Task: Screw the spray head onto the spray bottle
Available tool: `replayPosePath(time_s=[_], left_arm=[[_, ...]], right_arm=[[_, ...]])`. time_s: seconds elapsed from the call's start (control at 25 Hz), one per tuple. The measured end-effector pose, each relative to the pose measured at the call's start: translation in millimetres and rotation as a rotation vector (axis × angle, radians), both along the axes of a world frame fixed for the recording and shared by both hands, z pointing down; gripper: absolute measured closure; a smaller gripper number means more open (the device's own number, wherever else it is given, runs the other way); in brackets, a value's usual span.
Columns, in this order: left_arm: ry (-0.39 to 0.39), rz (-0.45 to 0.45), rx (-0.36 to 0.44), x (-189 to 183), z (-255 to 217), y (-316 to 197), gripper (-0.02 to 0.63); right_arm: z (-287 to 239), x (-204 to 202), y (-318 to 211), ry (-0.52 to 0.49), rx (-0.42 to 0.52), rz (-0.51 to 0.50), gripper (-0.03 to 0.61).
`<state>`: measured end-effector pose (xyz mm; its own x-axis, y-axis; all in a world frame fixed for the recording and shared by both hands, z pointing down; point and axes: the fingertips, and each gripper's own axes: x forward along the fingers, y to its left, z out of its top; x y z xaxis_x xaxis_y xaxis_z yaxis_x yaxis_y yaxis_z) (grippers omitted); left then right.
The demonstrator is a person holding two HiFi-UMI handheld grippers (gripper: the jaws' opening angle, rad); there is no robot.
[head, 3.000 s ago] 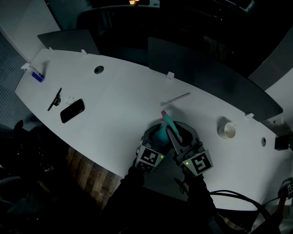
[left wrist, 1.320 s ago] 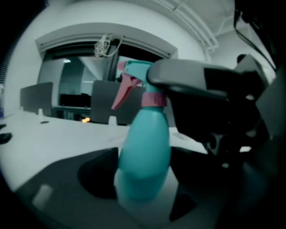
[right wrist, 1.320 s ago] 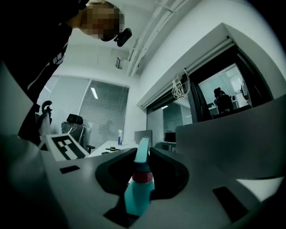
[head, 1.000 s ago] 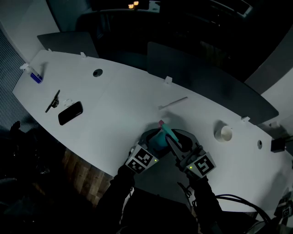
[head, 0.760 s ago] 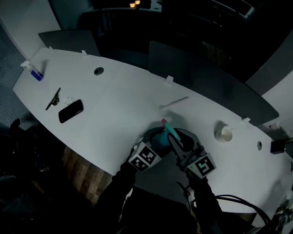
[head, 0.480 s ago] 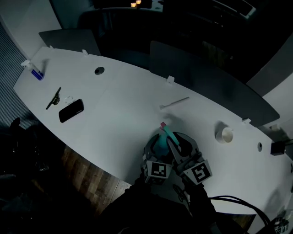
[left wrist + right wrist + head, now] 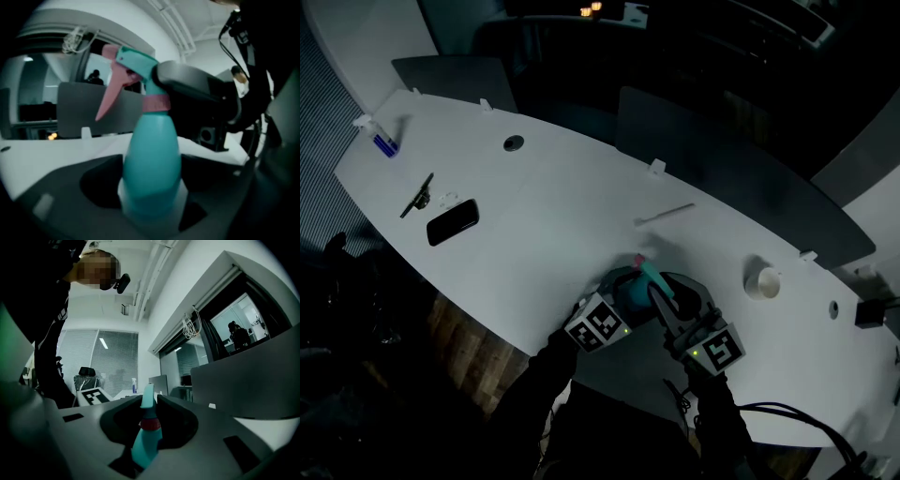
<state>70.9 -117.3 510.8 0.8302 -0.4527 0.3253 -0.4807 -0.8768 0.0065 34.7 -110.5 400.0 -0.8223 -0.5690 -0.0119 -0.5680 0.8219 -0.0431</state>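
Presently: spray bottle (image 7: 152, 159), teal, held above the table's (image 7: 534, 206) near edge. Left gripper (image 7: 623, 289): jaws wide, just eased wider, clasping its body. Right gripper (image 7: 664, 292): jaws half-closed, clamped on the seated spray head (image 7: 136, 63). Step: tightening, seemingly. Next: counter-twist until the pink collar (image 7: 155, 102) stops.

Smooth teal plastic with a soft sheen forms the spray bottle (image 7: 152, 164); its spray head (image 7: 136, 63) carries a pink plastic trigger (image 7: 110, 98). Matt grey plastic shells the left hand-held gripper (image 7: 151, 180) and right hand-held gripper (image 7: 151, 401). The white worktop (image 7: 553, 216) looks smooth and matt; a wood-plank floor (image 7: 464, 342) shows at 7 o'clock.
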Motion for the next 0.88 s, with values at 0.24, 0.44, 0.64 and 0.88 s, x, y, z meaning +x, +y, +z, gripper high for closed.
replayPosePath(time_s=[0.24,0.44,0.64,0.88], left_arm=[[0.059,-0.56,0.049,-11,-1,-3,0.236],[0.039,-0.227,0.074,-7,-2,2,0.219],[-0.117,0.262,-0.098,4,11,9,0.227],[0.052,-0.058,-0.046,-2,4,-1,0.245]], right_arm=[[1,1,7,-0.006,0.007,0.033,0.491],[3,1,5,0.016,-0.002,-0.008,0.491],[2,2,4,0.0,-0.025,-0.062,0.491],[1,7,-2,-0.003,0.008,0.021,0.491]])
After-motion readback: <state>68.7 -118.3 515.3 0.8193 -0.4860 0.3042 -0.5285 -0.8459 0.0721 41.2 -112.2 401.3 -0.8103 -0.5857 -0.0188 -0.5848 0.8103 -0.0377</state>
